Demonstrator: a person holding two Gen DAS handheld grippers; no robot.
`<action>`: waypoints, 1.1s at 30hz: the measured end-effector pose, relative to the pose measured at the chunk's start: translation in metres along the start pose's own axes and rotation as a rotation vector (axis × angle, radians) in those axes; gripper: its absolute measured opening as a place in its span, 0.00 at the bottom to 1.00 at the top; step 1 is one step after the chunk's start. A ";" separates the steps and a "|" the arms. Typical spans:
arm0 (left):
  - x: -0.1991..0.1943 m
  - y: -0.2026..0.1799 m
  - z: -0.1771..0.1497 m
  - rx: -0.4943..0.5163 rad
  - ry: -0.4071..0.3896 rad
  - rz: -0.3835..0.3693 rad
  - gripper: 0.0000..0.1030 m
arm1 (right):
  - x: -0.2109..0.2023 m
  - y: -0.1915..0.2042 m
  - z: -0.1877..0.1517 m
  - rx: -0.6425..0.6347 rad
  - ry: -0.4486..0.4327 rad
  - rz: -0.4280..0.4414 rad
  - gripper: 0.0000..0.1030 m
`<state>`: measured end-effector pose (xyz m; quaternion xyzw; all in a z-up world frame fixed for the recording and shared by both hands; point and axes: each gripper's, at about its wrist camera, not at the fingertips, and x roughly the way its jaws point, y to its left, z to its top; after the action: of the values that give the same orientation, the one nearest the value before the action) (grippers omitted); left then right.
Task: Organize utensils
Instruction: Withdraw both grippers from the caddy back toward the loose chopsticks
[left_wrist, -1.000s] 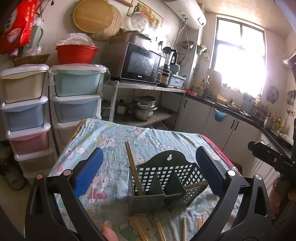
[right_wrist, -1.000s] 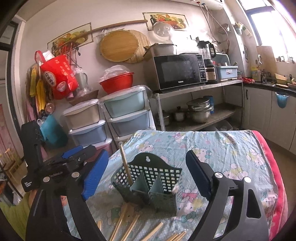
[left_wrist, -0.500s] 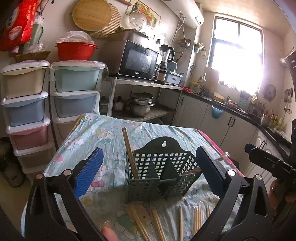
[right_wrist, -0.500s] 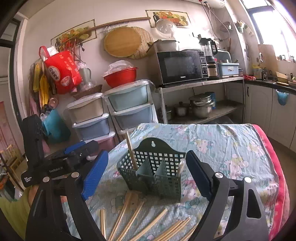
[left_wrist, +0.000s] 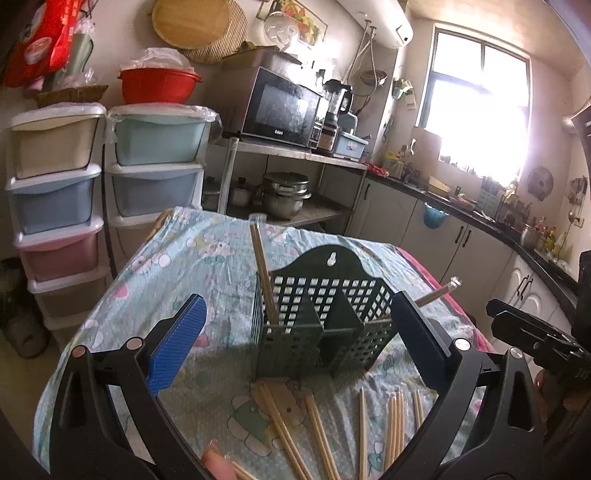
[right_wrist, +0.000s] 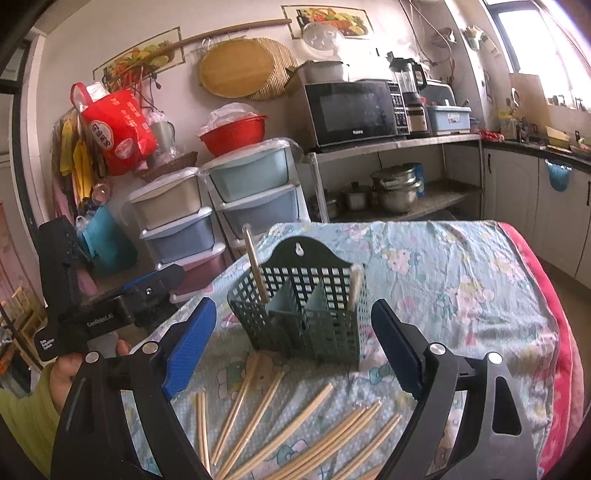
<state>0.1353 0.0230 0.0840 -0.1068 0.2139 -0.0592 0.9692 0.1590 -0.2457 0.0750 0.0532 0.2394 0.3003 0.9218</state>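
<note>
- Both grippers, the left gripper (left_wrist: 295, 343) and the right gripper (right_wrist: 293, 341), had sunk lower, wide open and holding nothing.
- Loose chopsticks (right_wrist: 258, 417) lay nearer than the green holder (right_wrist: 306, 314), more showing than before.
- Two chopsticks (left_wrist: 263, 273) stood inside it; picking up came next.

Both units are showing the same build: left gripper (left_wrist: 295, 354) and right gripper (right_wrist: 293, 349) with black angular frames, ribbed blue pads (left_wrist: 177, 349), round silver screws (right_wrist: 436, 348). Left unit's black body at frame left in right view is carrying white "GenRobot.AI" lettering. Person is wearing a yellow-green sleeve (right_wrist: 22, 417), lower left.
</note>
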 end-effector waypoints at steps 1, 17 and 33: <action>0.001 0.001 -0.002 -0.002 0.007 -0.001 0.90 | 0.000 -0.002 -0.003 0.007 0.007 -0.002 0.81; 0.007 0.007 -0.036 -0.010 0.090 0.007 0.90 | 0.011 -0.017 -0.040 0.069 0.099 -0.027 0.80; 0.028 0.009 -0.069 0.019 0.187 0.039 0.90 | 0.021 -0.030 -0.064 0.095 0.163 -0.055 0.73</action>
<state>0.1316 0.0146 0.0091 -0.0873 0.3047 -0.0523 0.9470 0.1592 -0.2615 0.0025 0.0657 0.3291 0.2667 0.9035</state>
